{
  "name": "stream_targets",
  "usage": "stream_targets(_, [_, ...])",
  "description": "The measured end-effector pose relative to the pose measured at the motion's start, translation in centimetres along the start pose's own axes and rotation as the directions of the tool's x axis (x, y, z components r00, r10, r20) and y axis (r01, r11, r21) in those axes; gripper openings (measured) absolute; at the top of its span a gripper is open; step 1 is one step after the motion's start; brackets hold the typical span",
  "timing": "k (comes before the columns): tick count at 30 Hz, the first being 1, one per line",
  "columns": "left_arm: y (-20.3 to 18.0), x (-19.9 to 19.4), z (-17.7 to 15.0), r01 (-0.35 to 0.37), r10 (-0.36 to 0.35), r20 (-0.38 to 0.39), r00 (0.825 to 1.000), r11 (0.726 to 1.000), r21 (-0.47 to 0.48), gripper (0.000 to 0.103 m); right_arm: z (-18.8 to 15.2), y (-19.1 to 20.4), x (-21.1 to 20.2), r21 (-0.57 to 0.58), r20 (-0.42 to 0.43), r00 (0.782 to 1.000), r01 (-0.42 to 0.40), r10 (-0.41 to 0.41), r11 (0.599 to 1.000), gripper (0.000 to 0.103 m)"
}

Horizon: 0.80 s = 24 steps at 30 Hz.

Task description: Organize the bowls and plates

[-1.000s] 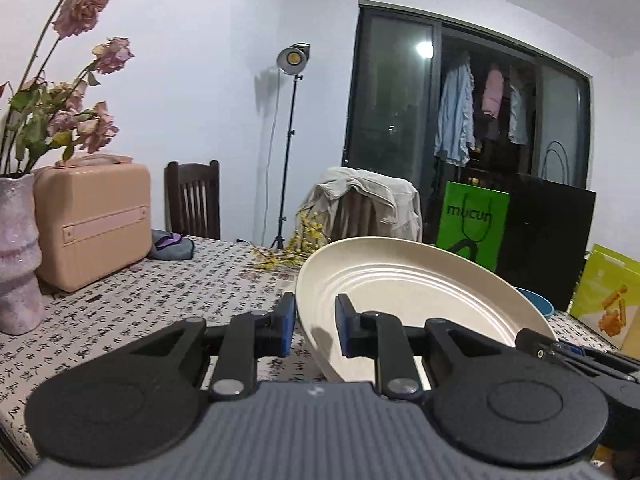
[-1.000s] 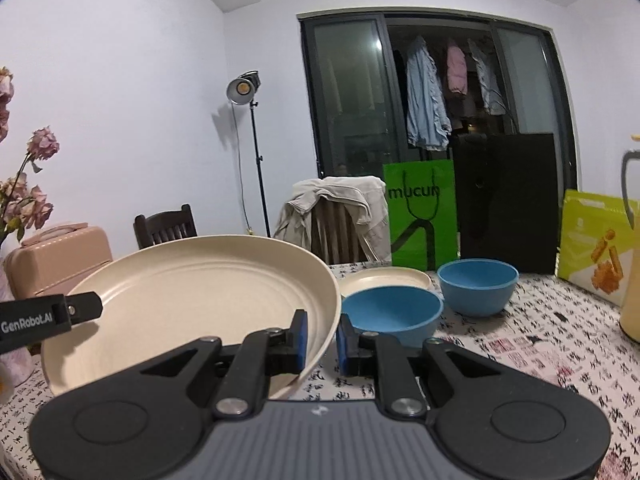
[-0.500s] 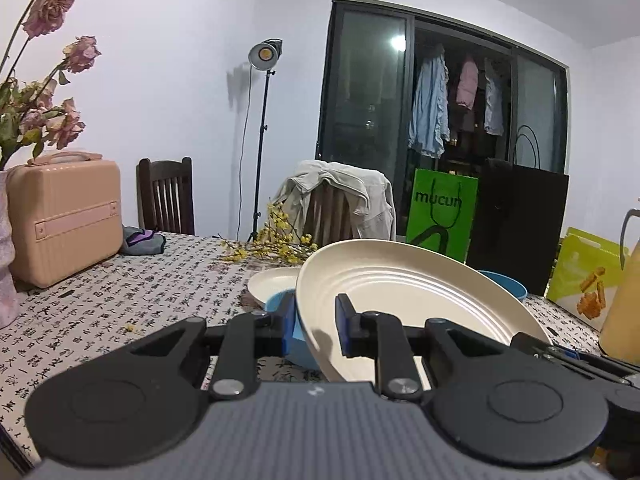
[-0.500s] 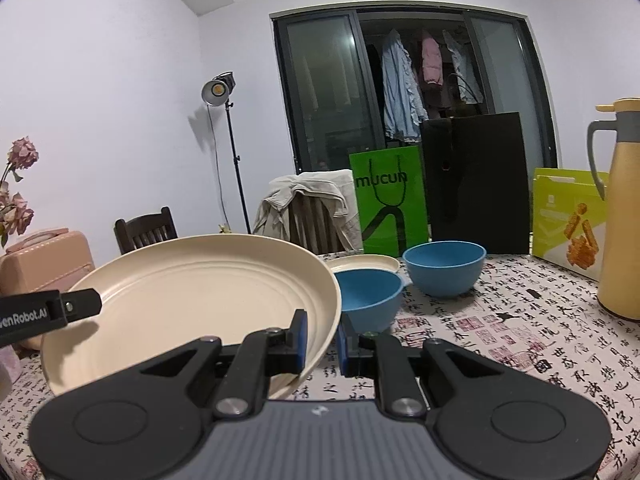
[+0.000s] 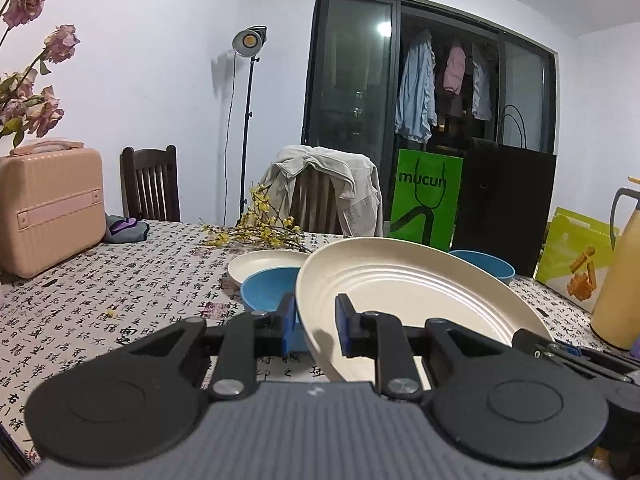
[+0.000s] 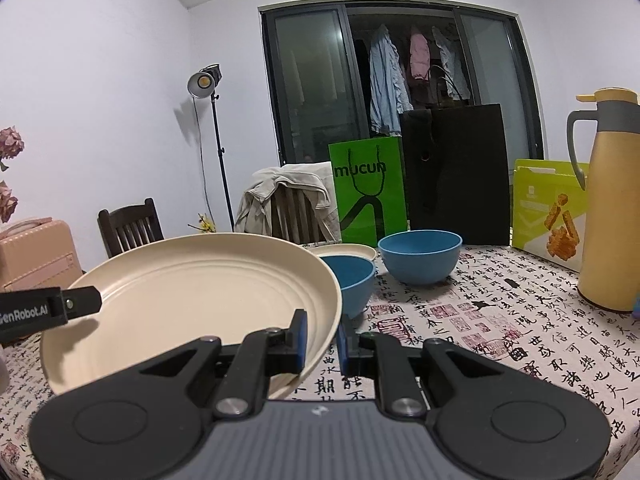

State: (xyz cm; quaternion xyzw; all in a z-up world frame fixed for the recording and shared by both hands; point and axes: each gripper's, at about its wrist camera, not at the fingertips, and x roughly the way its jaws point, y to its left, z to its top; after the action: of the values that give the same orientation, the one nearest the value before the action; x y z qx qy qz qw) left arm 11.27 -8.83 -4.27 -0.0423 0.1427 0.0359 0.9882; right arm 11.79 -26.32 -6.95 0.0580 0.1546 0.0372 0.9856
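Both tools grip the big cream plate (image 6: pixel 192 292) by opposite rims — the left tool (image 5: pixel 316 320) on its near-left edge, the right tool (image 6: pixel 322 338) on its right edge — and it hangs tilted above the desk (image 6: pixel 500 332). I'd judge this the carrying step: the plate is headed for the small plate (image 5: pixel 266 264) beyond the near bowl (image 5: pixel 268 290). Next it needs levelling, lifting over that bowl and setting down gently, both tools letting go together. The right view shows the far bowl (image 6: pixel 419 255) whole and the flask (image 6: pixel 612 208); the left view shows only that bowl's rim, but gives the case (image 5: pixel 48 204) and yellow sprigs (image 5: pixel 256 232).
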Motion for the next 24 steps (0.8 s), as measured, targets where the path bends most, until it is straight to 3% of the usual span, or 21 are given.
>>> stream_targets(24, [-2.0, 2.2, -2.1, 0.027, -0.025, -0.056, 0.998, 0.999, 0.043, 0.021, -1.7, -1.9, 0.8, -0.01, -0.027, 0.998, 0.056, -0.057, 0.998, 0.015])
